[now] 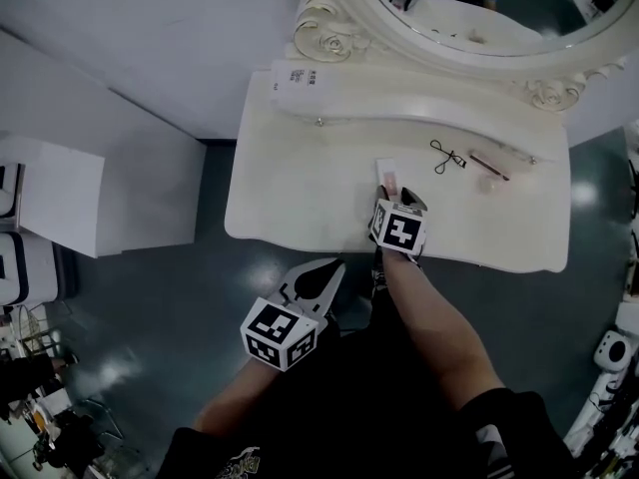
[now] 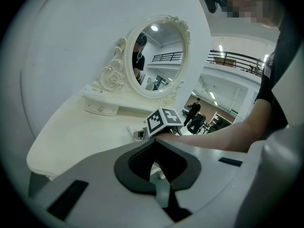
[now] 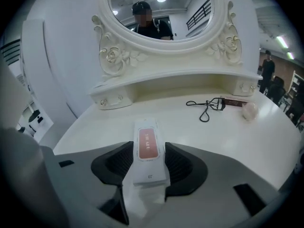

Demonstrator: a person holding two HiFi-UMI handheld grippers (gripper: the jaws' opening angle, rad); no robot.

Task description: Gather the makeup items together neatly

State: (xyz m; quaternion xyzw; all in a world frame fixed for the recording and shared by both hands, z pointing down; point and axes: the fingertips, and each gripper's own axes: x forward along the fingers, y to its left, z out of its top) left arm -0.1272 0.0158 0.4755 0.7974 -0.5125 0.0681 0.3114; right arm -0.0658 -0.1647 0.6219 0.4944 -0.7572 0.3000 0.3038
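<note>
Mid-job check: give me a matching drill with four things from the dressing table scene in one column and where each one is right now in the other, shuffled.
Things:
1. small box
2. eyelash curler
3. left claw
4. pink puff

Places:
A. off the table, over the floor, holding nothing
B. on the table right beside the brown stick
C. clamped in the right claw
D. lying on the table between the small box and the brown stick

Pairs: 1-C, 2-D, 3-A, 4-B
</note>
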